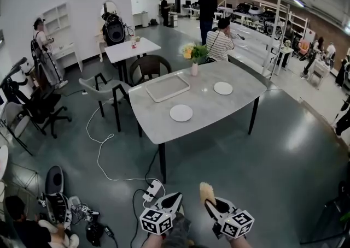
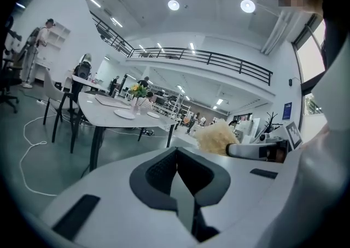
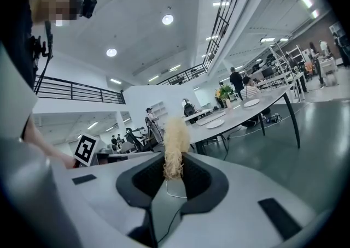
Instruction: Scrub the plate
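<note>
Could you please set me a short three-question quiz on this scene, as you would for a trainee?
1. True or false: the right gripper grips a pale yellow, fibrous scrubber.
2. How many white plates lie on the table? A) one B) two C) four
3. Fill in: the left gripper has its jaws ____, with nothing between them.

Key: 1 true; 2 B; 3 shut.
</note>
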Motion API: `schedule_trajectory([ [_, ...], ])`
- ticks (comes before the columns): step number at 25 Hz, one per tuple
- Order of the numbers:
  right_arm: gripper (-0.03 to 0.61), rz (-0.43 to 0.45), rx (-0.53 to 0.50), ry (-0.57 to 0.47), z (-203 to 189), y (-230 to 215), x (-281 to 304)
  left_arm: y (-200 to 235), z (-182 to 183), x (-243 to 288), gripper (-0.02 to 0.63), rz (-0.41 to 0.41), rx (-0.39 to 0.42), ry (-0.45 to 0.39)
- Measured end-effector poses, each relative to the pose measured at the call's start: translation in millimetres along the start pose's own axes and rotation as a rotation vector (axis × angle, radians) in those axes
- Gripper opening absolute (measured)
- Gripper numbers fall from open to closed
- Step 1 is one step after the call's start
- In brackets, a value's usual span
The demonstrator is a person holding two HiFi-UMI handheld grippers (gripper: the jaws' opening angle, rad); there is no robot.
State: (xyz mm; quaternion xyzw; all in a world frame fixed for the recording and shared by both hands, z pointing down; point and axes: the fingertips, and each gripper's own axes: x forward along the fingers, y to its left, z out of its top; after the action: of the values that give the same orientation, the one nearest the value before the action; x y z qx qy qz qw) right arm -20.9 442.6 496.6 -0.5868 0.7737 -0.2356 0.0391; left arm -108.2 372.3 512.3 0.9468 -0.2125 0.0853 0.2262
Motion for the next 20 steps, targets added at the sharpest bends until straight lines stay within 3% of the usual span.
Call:
schedule_trajectory([
  [12,0.081,0.002,-0.025,0.016,71,-64,113,74,80,101,0.011,-0.044,0.021,-0.015],
  [20,0.081,0.027,-0.036,0.051,99,-89,189,138,113,140,0.011,-0.018,-0.01,-0.02],
])
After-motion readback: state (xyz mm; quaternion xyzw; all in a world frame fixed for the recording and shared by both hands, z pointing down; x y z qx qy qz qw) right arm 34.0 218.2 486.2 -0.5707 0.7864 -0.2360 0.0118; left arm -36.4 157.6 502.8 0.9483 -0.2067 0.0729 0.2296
